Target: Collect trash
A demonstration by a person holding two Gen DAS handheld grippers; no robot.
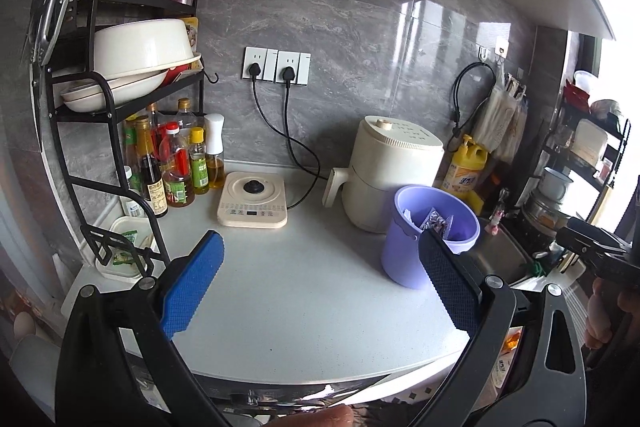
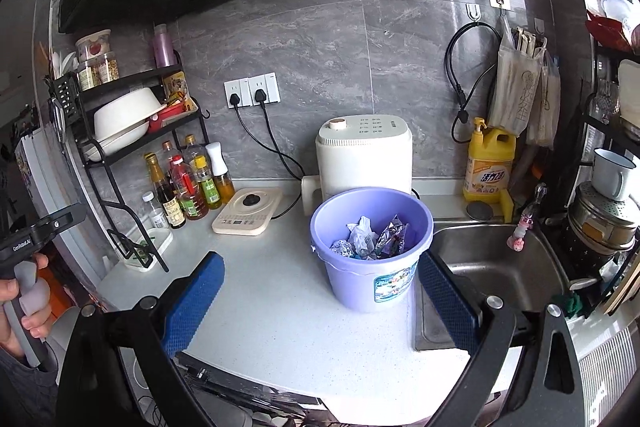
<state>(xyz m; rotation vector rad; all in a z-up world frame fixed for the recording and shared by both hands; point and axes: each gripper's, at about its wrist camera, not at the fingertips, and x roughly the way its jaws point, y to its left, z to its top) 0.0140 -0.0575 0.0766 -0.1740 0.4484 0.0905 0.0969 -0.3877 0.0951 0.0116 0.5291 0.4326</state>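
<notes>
- Two grippers, both empty. In the left wrist view, the left gripper [image 1: 320,287] has its blue-padded jaws spread wide over bare white countertop [image 1: 300,291], nothing between them.
- From this view the purple bucket [image 1: 424,239] stands ahead and to the right, close by the right-hand finger, whose tip overlaps the bucket's near rim in the picture; whether they touch, I cannot tell. A foil wrapper [image 1: 438,223] shows inside.
- The counter between the induction hob [image 1: 253,201], the air fryer [image 1: 390,175] and the jaws carries no loose litter that I can make out.
- At the far right edge, the person's hand [image 1: 604,311] holds the other tool's handle.
- In the right wrist view, the right gripper [image 2: 320,287] is likewise open wide and holds nothing. The bucket [image 2: 370,247] sits dead ahead, upright, between the lines of the two fingers and a little beyond their tips, beside the sink [image 2: 500,267].
- Inside lies the trash [image 2: 370,237]: crumpled white paper and several foil wrappers, heaped on the bottom.
- Judgement: collecting looks close to finished, since the visible rubbish is already in the bucket. If the bucket is to be handled, the right gripper is better placed, squarely facing it; its rim is wider than the fingers' gap appears, so a grip on the wall or rim, not around the body, would be called for.
- The sink's edge just beside the bucket leaves little room for a knock that way.
</notes>
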